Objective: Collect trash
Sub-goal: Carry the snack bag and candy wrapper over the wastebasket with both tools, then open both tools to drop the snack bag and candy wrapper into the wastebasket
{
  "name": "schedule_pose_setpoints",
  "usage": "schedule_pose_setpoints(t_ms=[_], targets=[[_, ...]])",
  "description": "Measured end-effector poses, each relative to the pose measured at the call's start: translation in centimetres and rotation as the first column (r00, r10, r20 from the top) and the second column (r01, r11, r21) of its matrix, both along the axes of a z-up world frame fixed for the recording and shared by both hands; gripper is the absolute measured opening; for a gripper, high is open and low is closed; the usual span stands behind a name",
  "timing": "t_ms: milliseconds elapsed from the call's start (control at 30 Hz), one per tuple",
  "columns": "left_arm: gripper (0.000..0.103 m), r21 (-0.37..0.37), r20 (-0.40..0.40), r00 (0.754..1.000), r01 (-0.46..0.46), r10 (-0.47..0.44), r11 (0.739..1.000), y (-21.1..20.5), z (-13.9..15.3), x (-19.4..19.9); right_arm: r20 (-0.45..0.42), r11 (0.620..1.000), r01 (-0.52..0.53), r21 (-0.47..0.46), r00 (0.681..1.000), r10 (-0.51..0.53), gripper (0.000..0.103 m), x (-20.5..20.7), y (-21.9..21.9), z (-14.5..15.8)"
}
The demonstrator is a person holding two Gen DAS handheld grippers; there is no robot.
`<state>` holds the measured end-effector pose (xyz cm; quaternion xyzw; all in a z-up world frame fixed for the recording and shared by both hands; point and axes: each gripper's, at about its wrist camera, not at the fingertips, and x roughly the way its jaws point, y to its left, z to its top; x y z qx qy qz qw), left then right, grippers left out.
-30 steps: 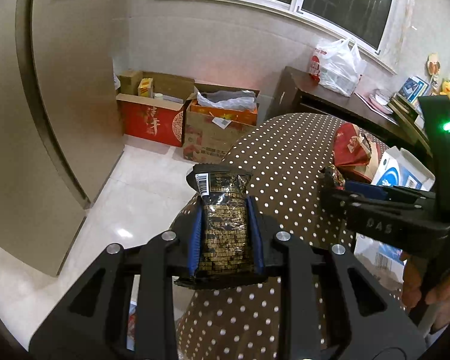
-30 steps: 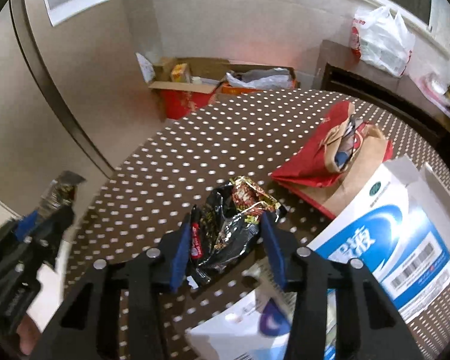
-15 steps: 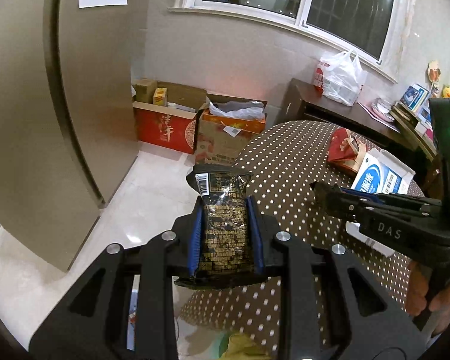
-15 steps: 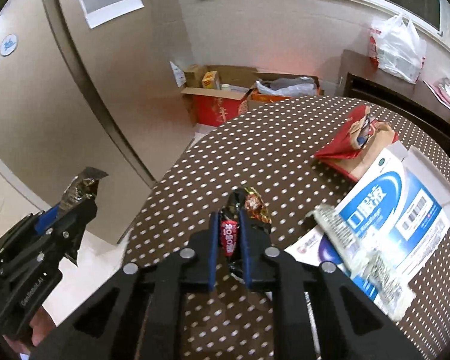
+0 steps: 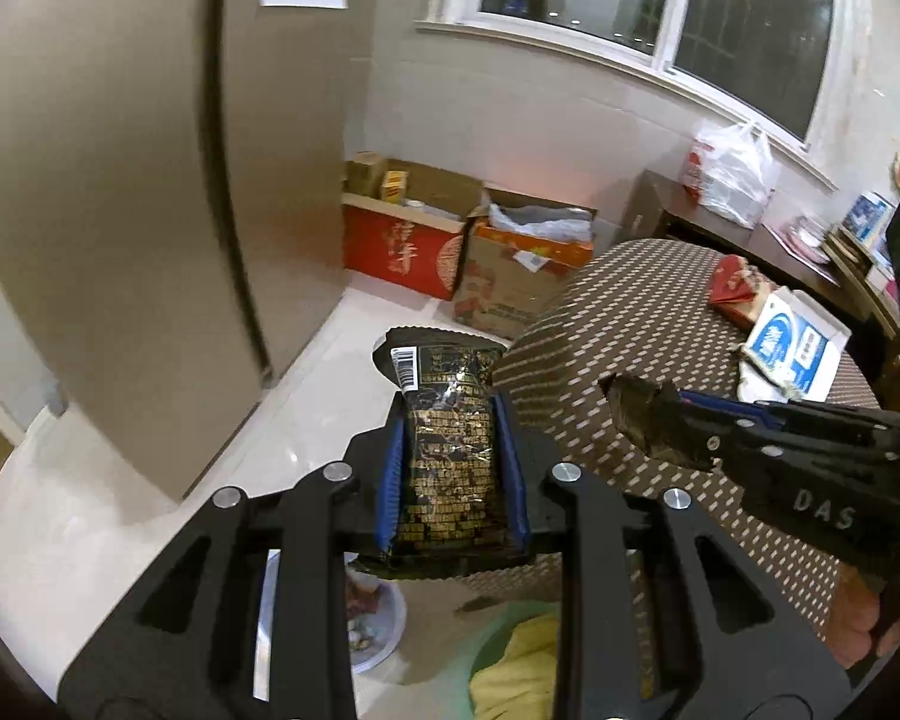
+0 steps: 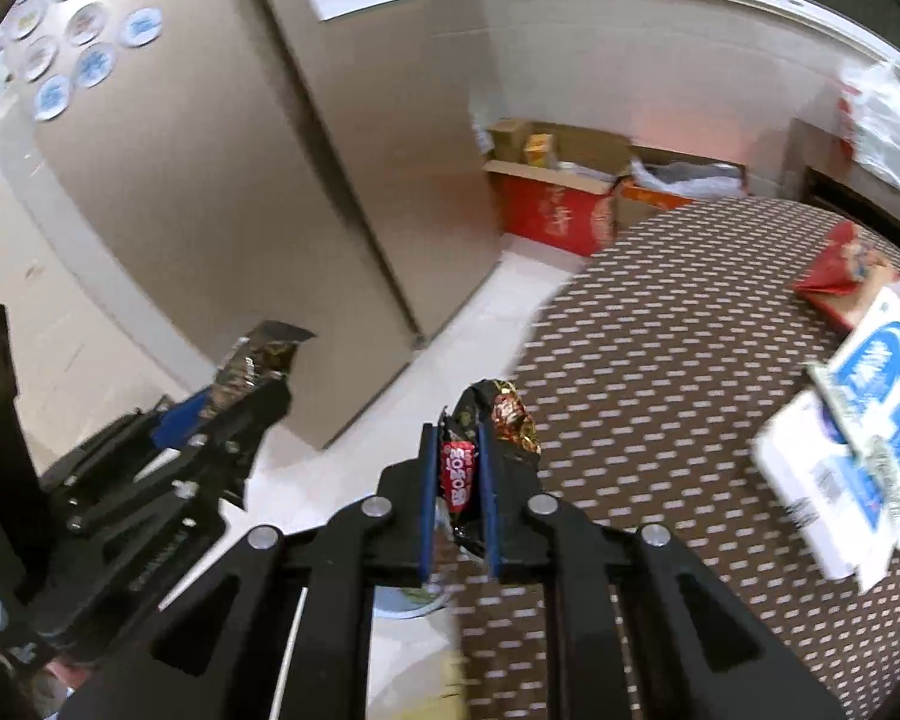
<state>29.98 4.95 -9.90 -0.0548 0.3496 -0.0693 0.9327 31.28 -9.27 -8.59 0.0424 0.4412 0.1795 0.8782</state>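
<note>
**Black tongs, blue pads, silver screws**

The left tongs (image 5: 450, 474) are matte black, built of flat angular arms with triangular cut-outs. Blue pads (image 5: 388, 480) line the inner faces of both fingers. Four round silver screws (image 5: 337, 471) sit in a row across the linkage, two at 9 o'clock of the pads and two at 3 o'clock.

The right tongs (image 6: 457, 495) have the same black frame, blue pads and four silver screws. Seen side-on from the left camera, their body carries the pale letters "DAS" (image 5: 822, 517). A bare hand (image 5: 870, 624) grips the handle at 5 o'clock; no sleeve shows.
</note>
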Motion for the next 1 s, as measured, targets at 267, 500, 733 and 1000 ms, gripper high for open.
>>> schedule_pose_setpoints(t_ms=[267, 500, 733, 1000], targets=[[0.028, 0.008, -0.065, 0.991, -0.115, 0.115, 0.993, 5.6, -1.9, -2.8, -0.041, 0.995, -0.102, 0.019, 0.994, 0.103, 0.013, -1.6, 6.6, -1.2], [0.054, 0.039, -0.151, 0.974, -0.164, 0.168, 0.986, 8.4, -4.6, -3.2, -0.101, 0.989, -0.150, 0.011, 0.983, 0.151, 0.013, -2.0, 10.2, -3.6], [0.066, 0.079, -0.169, 0.964, -0.194, 0.205, 0.978, 10.1, -6.3, -4.2, -0.157, 0.985, -0.170, -0.008, 0.973, 0.167, 0.013, -2.6, 11.6, -5.9], [0.066, 0.068, -0.220, 0.946, -0.230, 0.239, 0.971, 12.4, -8.1, -6.2, -0.223, 0.980, -0.198, -0.038, 0.957, 0.185, 0.029, -2.1, 14.3, -8.9]])
